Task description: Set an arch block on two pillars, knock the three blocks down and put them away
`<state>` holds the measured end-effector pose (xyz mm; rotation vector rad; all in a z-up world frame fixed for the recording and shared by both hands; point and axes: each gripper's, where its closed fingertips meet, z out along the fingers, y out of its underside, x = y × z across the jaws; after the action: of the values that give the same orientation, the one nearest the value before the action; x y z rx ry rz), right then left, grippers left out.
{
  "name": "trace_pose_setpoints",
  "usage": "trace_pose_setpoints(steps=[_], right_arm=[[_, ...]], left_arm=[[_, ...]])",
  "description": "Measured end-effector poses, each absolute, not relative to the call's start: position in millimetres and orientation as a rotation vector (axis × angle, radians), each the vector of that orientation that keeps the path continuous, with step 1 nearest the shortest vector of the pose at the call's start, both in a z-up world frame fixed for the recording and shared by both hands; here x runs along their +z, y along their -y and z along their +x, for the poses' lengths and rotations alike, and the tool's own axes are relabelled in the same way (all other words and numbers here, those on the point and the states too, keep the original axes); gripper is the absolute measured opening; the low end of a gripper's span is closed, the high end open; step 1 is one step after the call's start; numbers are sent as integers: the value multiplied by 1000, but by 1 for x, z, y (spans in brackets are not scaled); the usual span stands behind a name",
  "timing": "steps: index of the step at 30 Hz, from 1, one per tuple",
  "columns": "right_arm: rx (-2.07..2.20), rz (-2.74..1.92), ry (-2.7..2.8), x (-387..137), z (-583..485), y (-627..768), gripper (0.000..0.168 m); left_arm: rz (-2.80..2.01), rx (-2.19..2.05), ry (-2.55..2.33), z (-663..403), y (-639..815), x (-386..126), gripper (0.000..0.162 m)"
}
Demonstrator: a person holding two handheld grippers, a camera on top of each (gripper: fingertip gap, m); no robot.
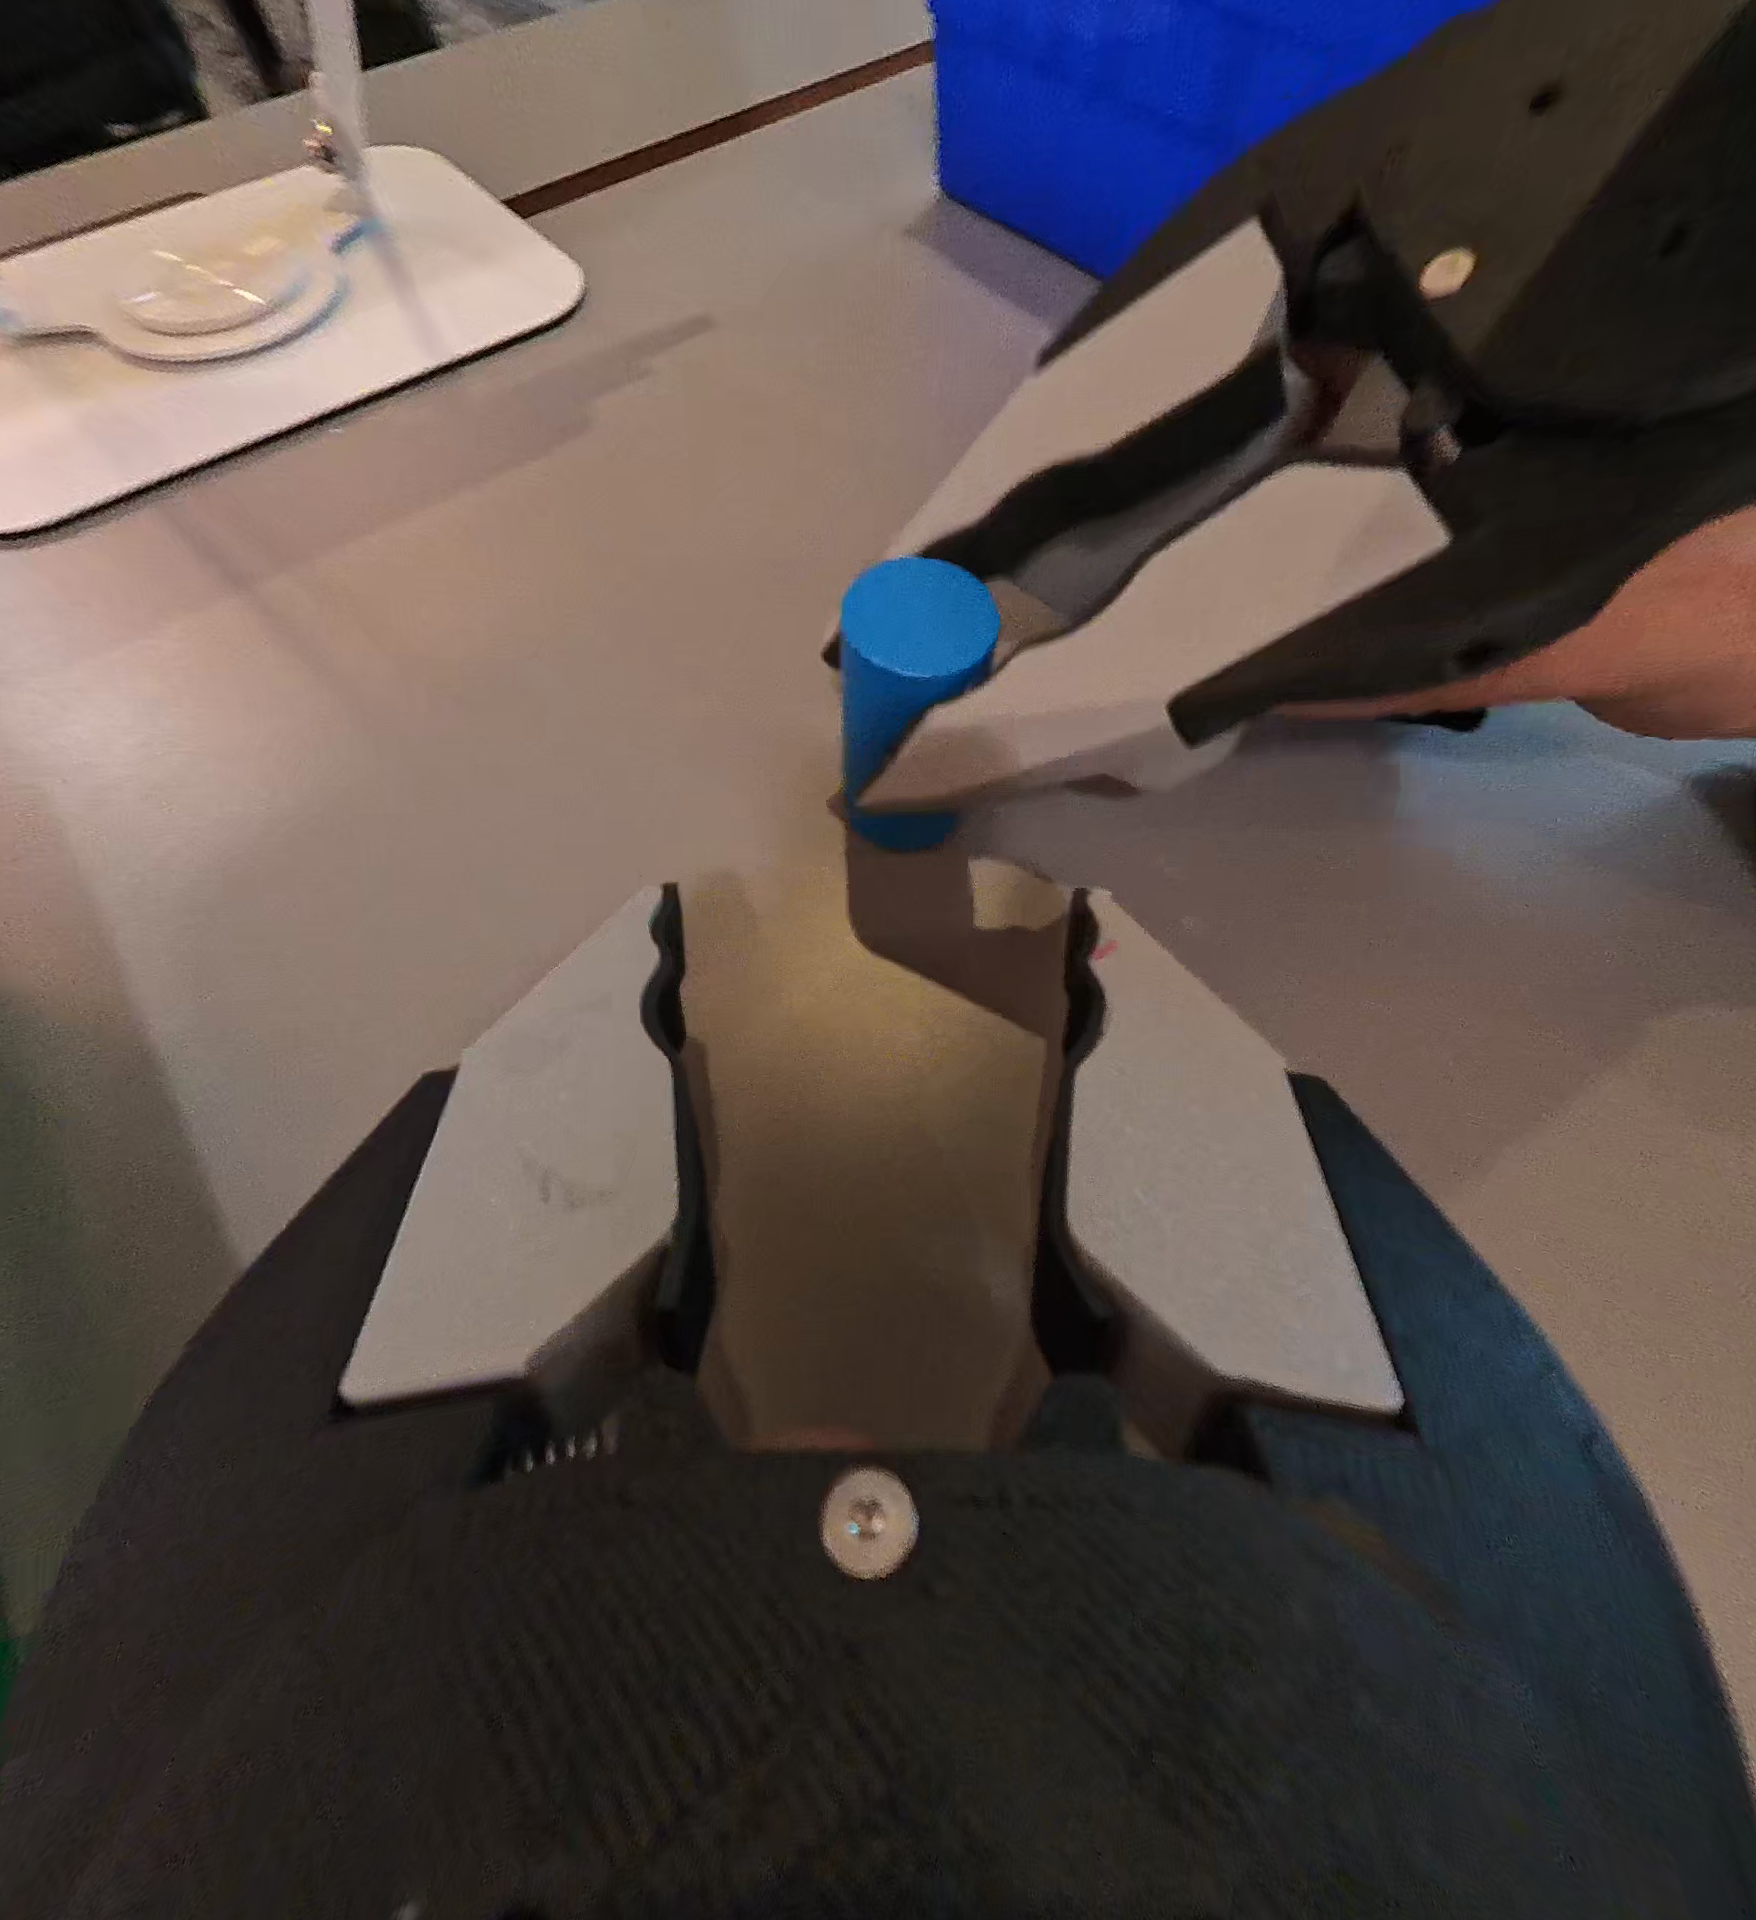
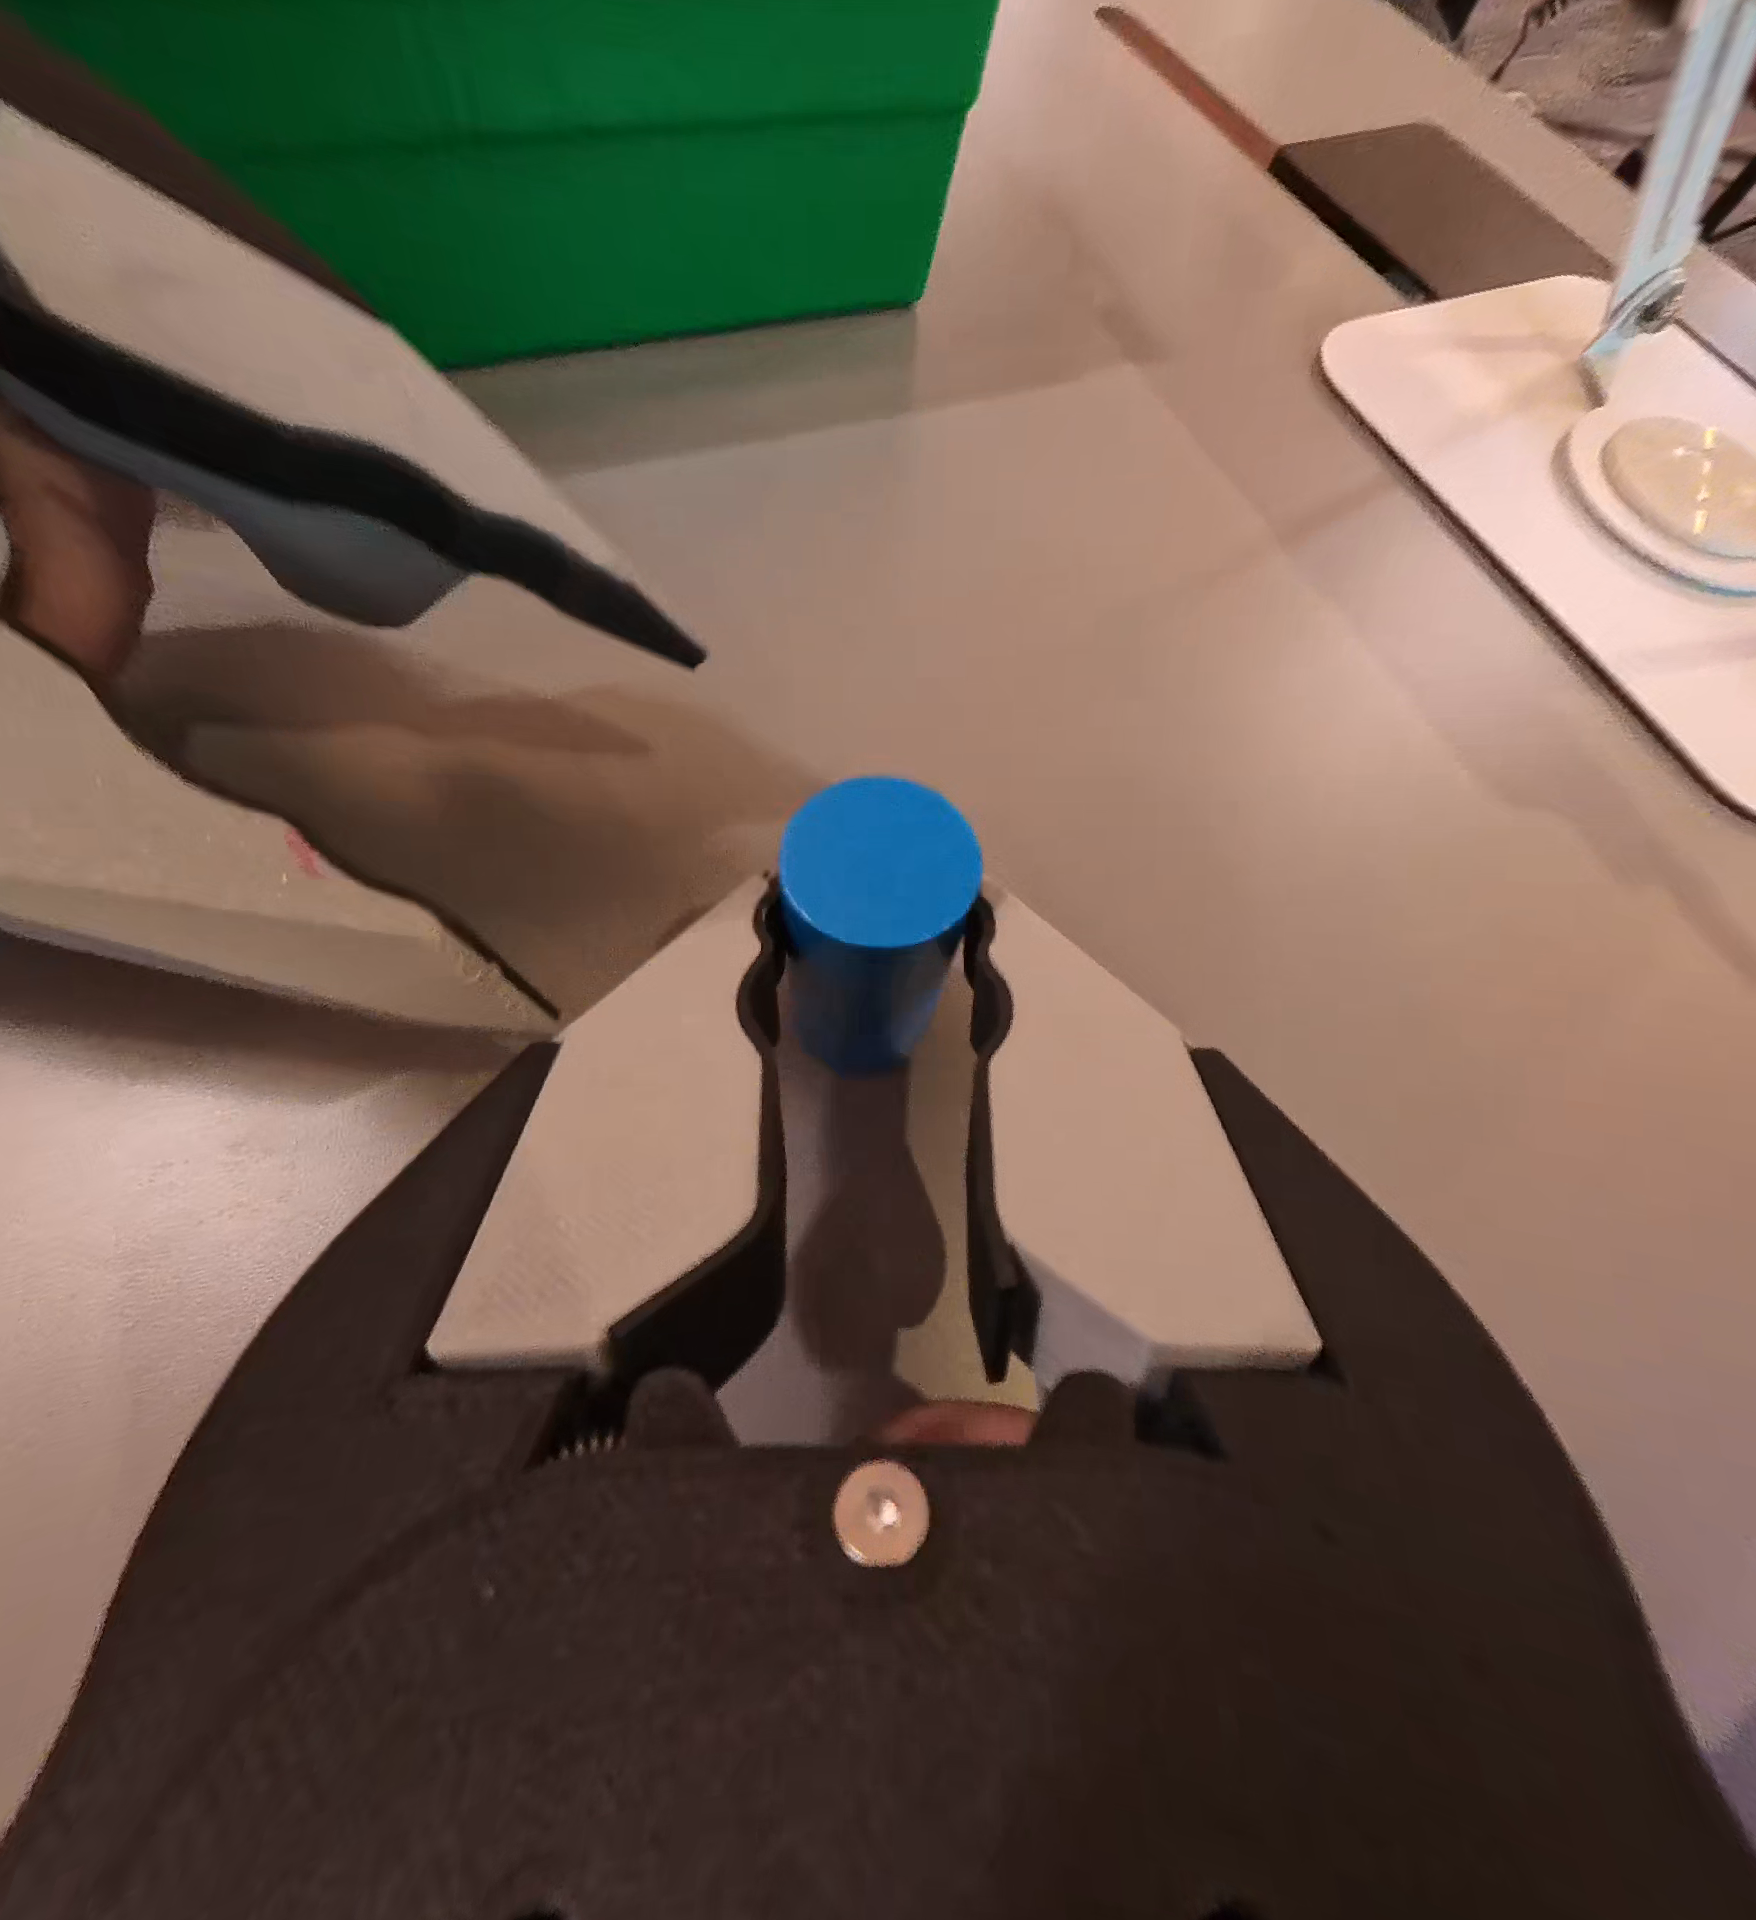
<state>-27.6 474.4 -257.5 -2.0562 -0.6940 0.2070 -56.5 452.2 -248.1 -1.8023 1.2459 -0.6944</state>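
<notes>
The grey table (image 2: 1113,644) is seen spread under and ahead of both claws, bare in the working patch. A green bin (image 2: 541,177) is stood well ahead and to the left of the right gripper (image 2: 874,914); a blue bin (image 1: 1092,114) is stood far ahead and to the right of the left gripper (image 1: 874,904). These are judged to be where blocks are kept or put away. A white stand base (image 2: 1539,540) with a thin metal post is set ahead and to the right of the right gripper, well apart from the work.

The right gripper is seen pinching a blue cylinder block (image 2: 879,914) between its fingertips, gripped low on the sides so that the flat top is left free. The cylinder is held upright, its foot at or touching the table; full contact cannot be told. It is judged to be the first pillar, being stood on end so an arch can be borne later.

The left gripper is held spread and empty, nothing between its fingers, hovering just beside and short of the cylinder, probably kept clear. No second pillar and no arch block are seen, so the task is judged to be at its start.
</notes>
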Motion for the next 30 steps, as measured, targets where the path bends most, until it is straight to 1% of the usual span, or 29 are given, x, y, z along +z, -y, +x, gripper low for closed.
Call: trace_pose_setpoints(steps=[3, 10, 14, 21, 25, 27, 30], right_arm=[[178, -2066, 718, -263, -27, -472, 34], [285, -1973, 657, -245, -29, -464, 44], [263, -1927, 650, -238, -26, -459, 53], [202, -1832, 645, -224, -24, -454, 55], [224, -1773, 610, -210, -23, -453, 58], [242, -1735, 586, -201, -22, -452, 59], [225, -1685, 544, -189, -16, -452, 61]], left_arm=[[-1814, -684, -1242, -57, -453, -250, 72], [-1803, -662, -1252, -56, -452, -251, 72], [-1782, -631, -1248, -56, -453, -250, 71], [-1732, -627, -1243, -67, -428, -237, 72], [-1797, -669, -1329, -87, -394, -232, 73], [-1809, -644, -1336, -103, -388, -218, 73], [-1772, -631, -1269, -133, -393, -179, 73]])
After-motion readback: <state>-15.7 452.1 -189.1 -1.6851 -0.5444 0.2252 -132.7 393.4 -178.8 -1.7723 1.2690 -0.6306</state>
